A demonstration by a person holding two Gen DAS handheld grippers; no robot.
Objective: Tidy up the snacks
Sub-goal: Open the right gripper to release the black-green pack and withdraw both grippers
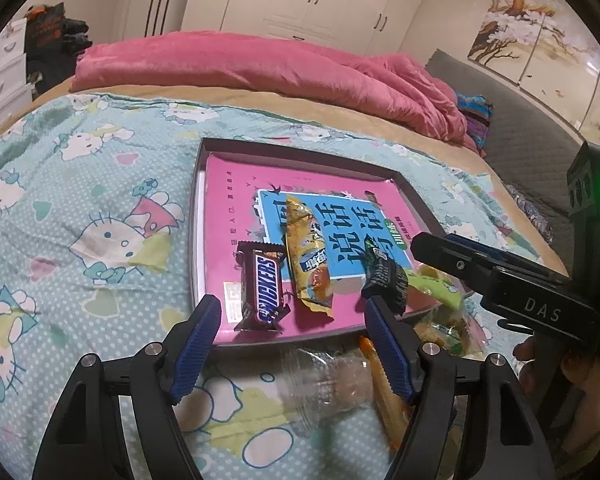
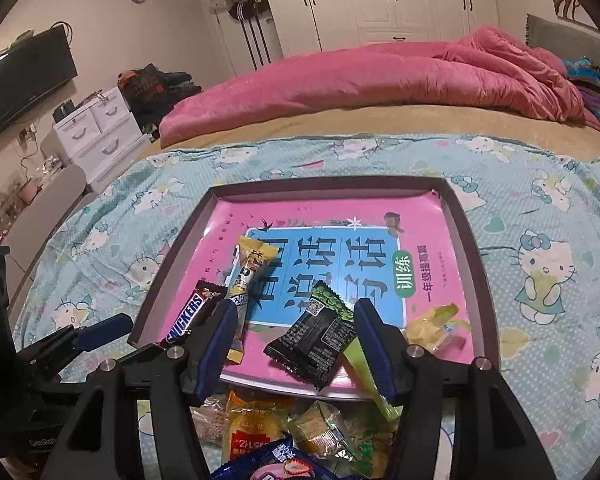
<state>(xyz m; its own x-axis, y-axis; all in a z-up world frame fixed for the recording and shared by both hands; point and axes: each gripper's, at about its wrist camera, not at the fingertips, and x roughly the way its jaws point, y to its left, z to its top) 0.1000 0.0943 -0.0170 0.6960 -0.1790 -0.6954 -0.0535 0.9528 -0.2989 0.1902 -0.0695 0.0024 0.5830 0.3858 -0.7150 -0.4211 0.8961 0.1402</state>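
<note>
A shallow tray (image 1: pixel 300 156) (image 2: pixel 470 248) with a pink and blue printed floor lies on the bed. In it lie a Snickers bar (image 1: pixel 265 286) (image 2: pixel 186 318), a yellow snack packet (image 1: pixel 309 258) (image 2: pixel 247 270), a black and green packet (image 1: pixel 382 270) (image 2: pixel 316 340) and a yellow-green packet (image 1: pixel 436 284) (image 2: pixel 436 326). My left gripper (image 1: pixel 292 320) is open and empty above the tray's near edge. My right gripper (image 2: pixel 292 326) (image 1: pixel 432 246) is open, its fingers on either side of the black and green packet.
A pile of loose snacks (image 2: pixel 296 432) (image 1: pixel 440 332) lies on the Hello Kitty sheet (image 1: pixel 80 208) in front of the tray. A clear plastic wrapper (image 1: pixel 324 384) lies by the left gripper. A pink duvet (image 2: pixel 380 76) is bunched at the far side.
</note>
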